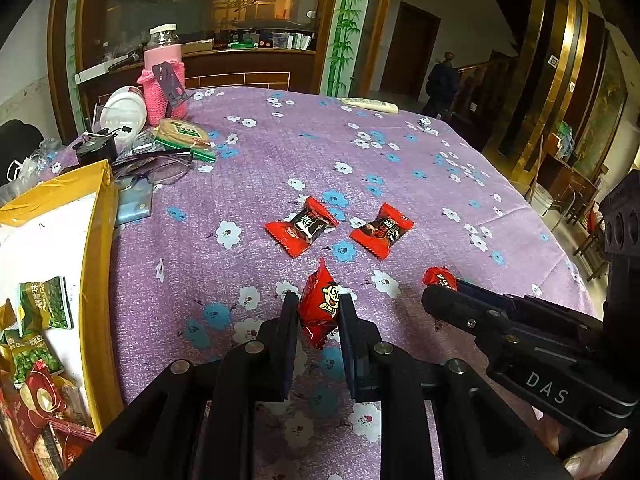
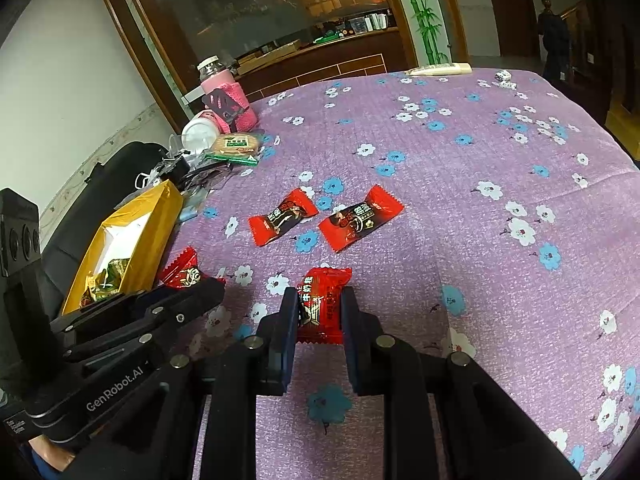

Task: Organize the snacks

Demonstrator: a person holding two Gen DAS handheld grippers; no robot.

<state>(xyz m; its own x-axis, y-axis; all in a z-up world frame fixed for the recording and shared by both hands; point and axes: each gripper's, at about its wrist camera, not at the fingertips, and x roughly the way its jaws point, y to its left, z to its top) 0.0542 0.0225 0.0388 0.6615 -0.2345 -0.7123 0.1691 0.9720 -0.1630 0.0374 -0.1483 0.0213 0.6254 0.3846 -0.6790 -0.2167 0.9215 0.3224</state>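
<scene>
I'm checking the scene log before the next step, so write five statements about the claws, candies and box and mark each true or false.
1. The left claw is shut on a red candy packet with a cartoon face. True.
2. The right claw is open and empty. False: it grips a red candy packet.
3. Two red-and-black candy packets lie loose on the purple floral tablecloth. True.
4. The yellow box holds no snacks. False: green pea packets lie inside.
5. The pink-sleeved jar lies tipped over. False: it stands upright.
</scene>
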